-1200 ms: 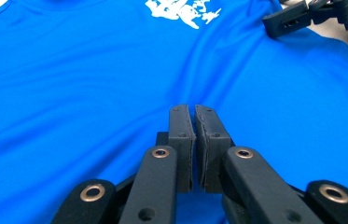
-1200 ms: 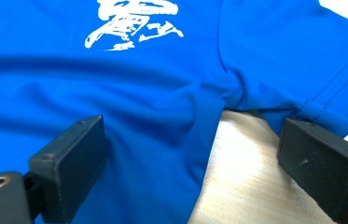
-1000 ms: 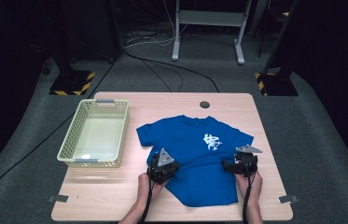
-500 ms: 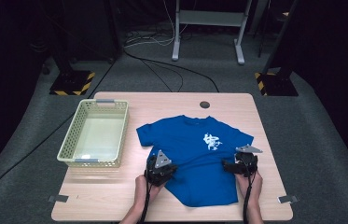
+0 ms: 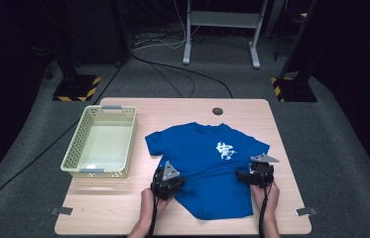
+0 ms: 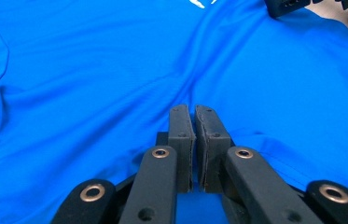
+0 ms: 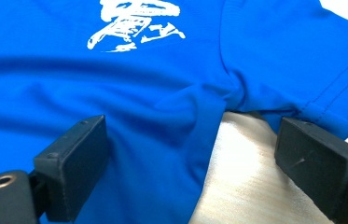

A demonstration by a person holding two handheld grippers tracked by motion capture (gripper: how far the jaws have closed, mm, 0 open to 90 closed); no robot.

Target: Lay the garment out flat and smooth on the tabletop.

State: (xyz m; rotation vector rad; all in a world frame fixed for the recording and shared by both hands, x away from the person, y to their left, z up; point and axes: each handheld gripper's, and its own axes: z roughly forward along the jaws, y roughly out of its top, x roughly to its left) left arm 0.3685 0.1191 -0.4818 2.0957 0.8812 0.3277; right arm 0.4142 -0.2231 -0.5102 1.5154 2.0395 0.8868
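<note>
Blue T-shirt [image 5: 207, 166] lies flat, front up, on the wooden table [image 5: 172, 111], collar toward 12 o'clock, hem near the 6 o'clock edge. Left gripper [image 5: 166, 182] sits at the shirt's 9 o'clock side seam; in the left gripper view its jaws are pressed together with a fold of blue cloth pinched between them, and tension creases run from the pinch toward the chest. Right gripper [image 7: 195, 163] rests at the 3 o'clock side just below the sleeve [image 7: 302, 56], jaws spread wide, straddling the underarm seam and bare table, holding nothing. Risks, as judged: if the left pulls before the right closes, the shirt will likely drag and bunch sideways; the right jaws may catch only one layer, or the sleeve hem alone, giving a lopsided lift. Thin cloth may slip from the left pinch. Yellow basket [image 5: 100, 144] stands at 9 o'clock, well apart from the shirt, so that side is tight for wide swings. Open tabletop remains toward 12 o'clock past the collar, and a strip at 3 o'clock.
</note>
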